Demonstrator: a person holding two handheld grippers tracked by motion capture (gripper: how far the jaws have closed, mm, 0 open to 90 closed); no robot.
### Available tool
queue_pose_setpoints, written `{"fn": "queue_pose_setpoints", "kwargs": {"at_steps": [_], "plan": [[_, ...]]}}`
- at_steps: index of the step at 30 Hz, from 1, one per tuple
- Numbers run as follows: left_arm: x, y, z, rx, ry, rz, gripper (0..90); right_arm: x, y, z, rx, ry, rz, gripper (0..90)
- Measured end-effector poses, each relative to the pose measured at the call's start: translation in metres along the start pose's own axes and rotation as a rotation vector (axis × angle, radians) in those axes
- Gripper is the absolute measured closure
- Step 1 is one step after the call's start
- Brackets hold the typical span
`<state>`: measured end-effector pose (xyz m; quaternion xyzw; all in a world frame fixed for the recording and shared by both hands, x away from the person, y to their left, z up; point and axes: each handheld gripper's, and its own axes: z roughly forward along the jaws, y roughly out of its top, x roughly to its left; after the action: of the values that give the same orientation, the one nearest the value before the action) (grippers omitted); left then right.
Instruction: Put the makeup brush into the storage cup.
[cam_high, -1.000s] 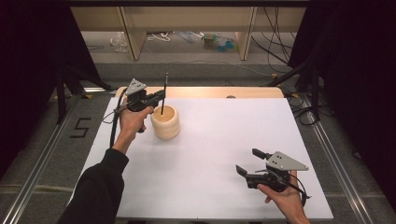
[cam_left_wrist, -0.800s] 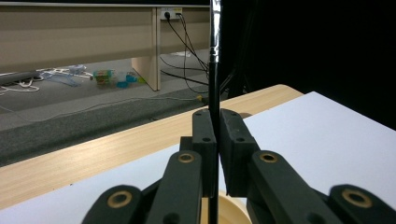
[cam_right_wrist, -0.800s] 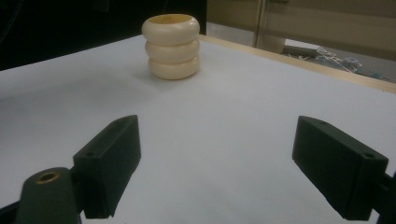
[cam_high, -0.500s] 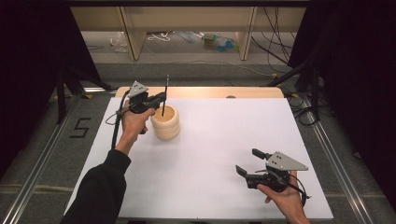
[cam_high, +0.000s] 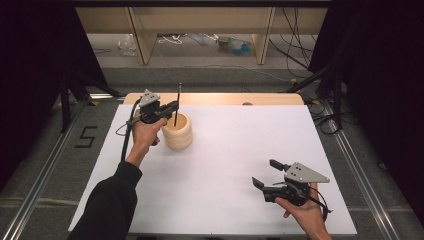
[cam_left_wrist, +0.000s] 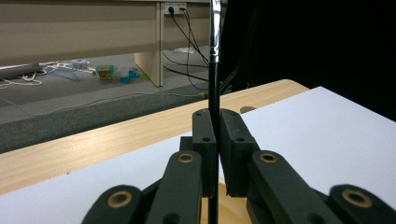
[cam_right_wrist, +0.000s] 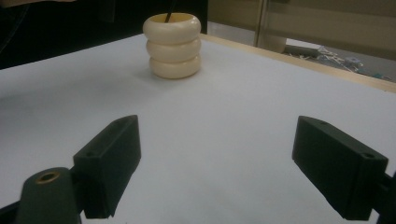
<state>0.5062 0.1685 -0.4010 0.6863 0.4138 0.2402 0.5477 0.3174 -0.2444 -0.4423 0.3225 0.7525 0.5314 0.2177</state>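
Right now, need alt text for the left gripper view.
The left gripper is shut on a thin black rod with a silver upper end, held upright between its jaws. Behind lie the white table, its wooden edge and a cluttered floor.

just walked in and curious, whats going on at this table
A person works with a gripper in each hand. The left gripper is shut on a thin black rod, holding it upright with its lower end inside a cream ribbed holder on the white table. The right gripper rests open near the front edge, holding nothing.
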Motion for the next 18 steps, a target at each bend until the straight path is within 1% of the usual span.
{"fn": "queue_pose_setpoints", "kwargs": {"at_steps": [1,4,5,8,9,10,13,14,15,18], "plan": [[0.000,-0.001,0.000,0.001,0.003,-0.008,85.3,0.000,0.000,0.000,0.000,0.000,-0.001,16.4],[0.000,-0.003,0.001,0.002,0.004,-0.009,85.3,0.000,0.000,0.000,0.000,-0.001,-0.006,16.4],[0.000,-0.004,0.001,0.005,0.002,-0.010,85.3,0.001,-0.001,0.001,0.001,0.012,0.018,16.4],[0.000,-0.006,0.002,0.011,0.004,-0.008,85.3,0.001,-0.001,0.001,0.000,0.011,0.018,16.4],[0.000,-0.008,0.002,0.013,0.004,-0.010,85.3,0.001,-0.001,0.001,0.000,0.012,0.018,16.4],[0.000,-0.010,0.003,0.017,0.006,-0.013,85.3,0.000,0.000,0.001,-0.005,-0.004,-0.008,16.4],[0.000,-0.012,0.003,0.022,0.007,-0.017,85.3,0.000,-0.001,0.002,-0.014,0.002,-0.005,16.4],[0.000,-0.013,0.004,0.023,0.000,-0.017,85.3,0.000,-0.001,0.001,-0.005,0.008,0.011,16.4],[0.000,-0.014,0.004,0.025,0.001,-0.013,85.3,0.001,0.000,0.000,0.015,0.004,0.011,16.4],[0.001,-0.016,0.004,0.033,0.002,-0.016,85.3,0.001,0.000,0.000,0.014,0.003,0.011,16.4]]}}
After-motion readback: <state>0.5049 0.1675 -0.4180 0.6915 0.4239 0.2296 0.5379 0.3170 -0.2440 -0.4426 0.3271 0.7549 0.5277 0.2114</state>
